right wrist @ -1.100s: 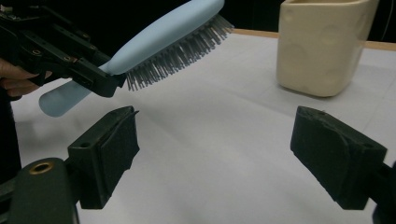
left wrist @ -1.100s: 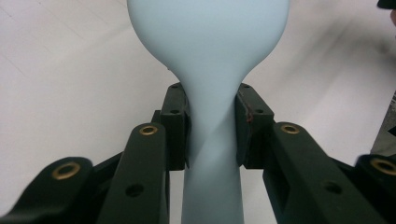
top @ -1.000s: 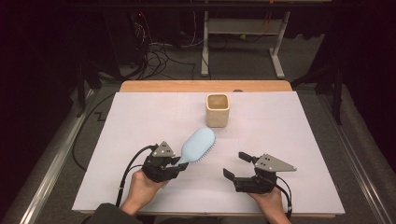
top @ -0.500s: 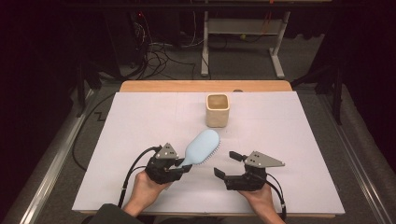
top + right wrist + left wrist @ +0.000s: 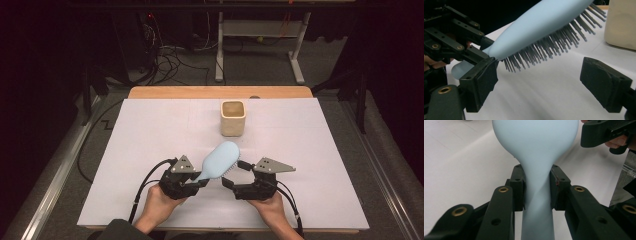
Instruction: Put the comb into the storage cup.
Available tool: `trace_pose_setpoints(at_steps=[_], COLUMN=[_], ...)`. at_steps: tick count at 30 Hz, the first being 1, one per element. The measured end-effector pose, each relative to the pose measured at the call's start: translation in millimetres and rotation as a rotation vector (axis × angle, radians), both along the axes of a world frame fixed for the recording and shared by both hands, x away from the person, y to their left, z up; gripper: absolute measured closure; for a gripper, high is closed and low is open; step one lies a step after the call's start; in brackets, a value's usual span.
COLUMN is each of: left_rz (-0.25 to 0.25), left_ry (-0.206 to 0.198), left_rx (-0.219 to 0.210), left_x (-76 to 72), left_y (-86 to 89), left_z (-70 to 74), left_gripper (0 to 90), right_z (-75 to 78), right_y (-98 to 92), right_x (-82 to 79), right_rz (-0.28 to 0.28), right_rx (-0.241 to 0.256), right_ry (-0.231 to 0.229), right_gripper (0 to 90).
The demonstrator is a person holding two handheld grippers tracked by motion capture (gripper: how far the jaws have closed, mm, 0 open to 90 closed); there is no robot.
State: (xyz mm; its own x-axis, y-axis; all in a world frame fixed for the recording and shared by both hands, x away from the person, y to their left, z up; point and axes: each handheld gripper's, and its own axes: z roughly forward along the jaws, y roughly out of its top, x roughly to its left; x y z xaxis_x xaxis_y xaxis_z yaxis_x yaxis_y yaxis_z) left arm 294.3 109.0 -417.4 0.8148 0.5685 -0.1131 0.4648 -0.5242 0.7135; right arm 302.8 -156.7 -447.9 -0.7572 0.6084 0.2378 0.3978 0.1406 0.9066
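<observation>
Since a second ago the right gripper (image 5: 233,173) has slid left toward the brush (image 5: 220,158), and the brush itself has drifted a bit right and up, so the two are now nearly meeting in the middle. The left gripper (image 5: 199,182) hasn't really changed its hold.

Where things are: the brush is up off the table (image 5: 150,130), head tilted up and away toward the cup (image 5: 233,118), bristles (image 5: 549,47) facing down and to the right. In the left gripper view the left gripper is clamped on the brush's neck, one pad (image 5: 518,187) pressed to each side, right where the handle widens into the head. The right gripper is spread wide open; in its own view the bristles hang between and above the jaws, and the left-hand pad (image 5: 480,83) sits just beside the low end of the head, not visibly squeezing anything.

So I'd call this a handover in the works, left to right, with the cup standing well apart at the back as the likely place it ends up. Just my guess though.

Next move, as I see it: the right gripper has to get onto something solid. Closing on the bristles would be mushy and might let it slip, so it probably wants to come up around the head's edge or onto the handle (image 5: 461,70) sticking out behind the left one. Then the left lets go only once the right has it firm.
</observation>
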Motion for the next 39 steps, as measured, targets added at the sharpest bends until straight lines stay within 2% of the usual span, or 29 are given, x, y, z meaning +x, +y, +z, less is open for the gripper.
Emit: trace_pose_setpoints(at_steps=[15, 27, 39], left_rz=[-0.009, -0.014, -0.013], left_ry=[-0.013, -0.026, -0.029], left_rx=[0.008, 0.023, 0.039], left_x=[-1.6, -3.1, -2.3], left_y=[-6.0, -9.3, -10.7], left_z=[-2.3, -3.0, -4.0], left_gripper=[69.5, 69.4, 69.4], right_z=[3.7, 4.6, 10.8], right_y=[12.2, 23.1, 26.4], right_x=[6.7, 10.3, 13.4], right_rz=[0.025, 0.018, 0.012], right_rx=[0.016, 0.016, 0.02], right_ry=[0.035, 0.049, 0.078], right_gripper=[14.6, 14.7, 21.9])
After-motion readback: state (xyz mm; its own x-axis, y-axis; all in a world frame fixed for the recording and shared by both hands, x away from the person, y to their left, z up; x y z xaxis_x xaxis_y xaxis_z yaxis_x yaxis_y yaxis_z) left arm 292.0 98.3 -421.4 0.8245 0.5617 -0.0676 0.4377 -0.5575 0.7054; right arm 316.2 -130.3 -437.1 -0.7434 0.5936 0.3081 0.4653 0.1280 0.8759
